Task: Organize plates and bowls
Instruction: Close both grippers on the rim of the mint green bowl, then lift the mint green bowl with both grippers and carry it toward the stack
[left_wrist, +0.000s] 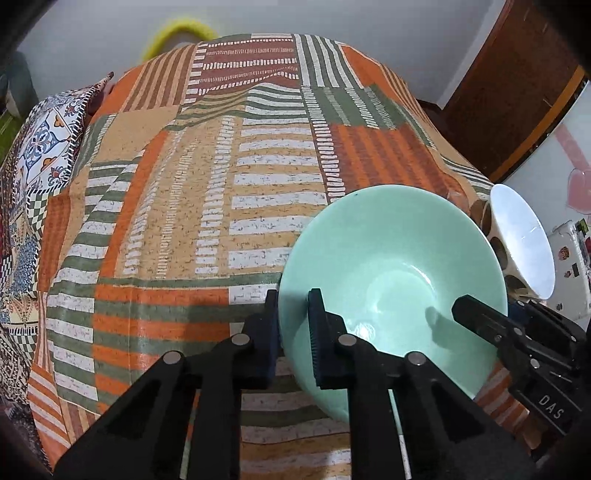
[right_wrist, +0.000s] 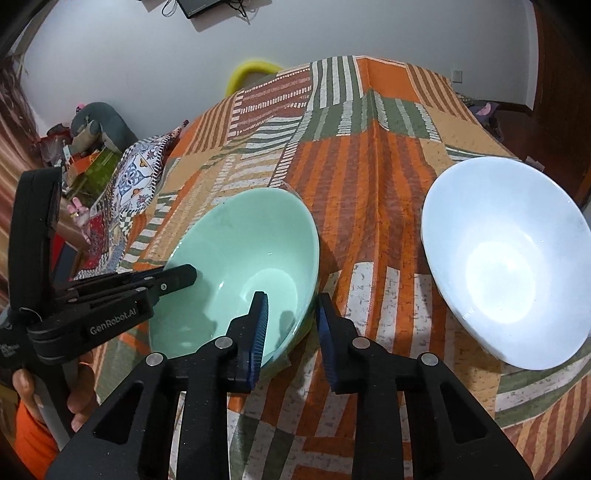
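A mint green bowl (left_wrist: 391, 266) (right_wrist: 243, 254) sits on the patterned tablecloth. My left gripper (left_wrist: 293, 325) straddles its left rim, one finger outside and one inside, pads close against the wall. My right gripper (right_wrist: 290, 332) straddles the opposite rim, with a visible gap between its pads and the rim. Each gripper shows in the other's view: the right one (left_wrist: 487, 325), the left one (right_wrist: 173, 280). A white bowl (right_wrist: 506, 266) stands to the right of the green one; in the left wrist view it (left_wrist: 521, 240) shows its brown-spotted outside.
The striped orange, green and white tablecloth (left_wrist: 221, 184) covers the table. A patterned cushion (left_wrist: 40, 147) lies at its left edge. A wooden door (left_wrist: 517, 92) and a white fridge (left_wrist: 565, 184) stand to the right. A yellow object (right_wrist: 255, 72) is behind the table.
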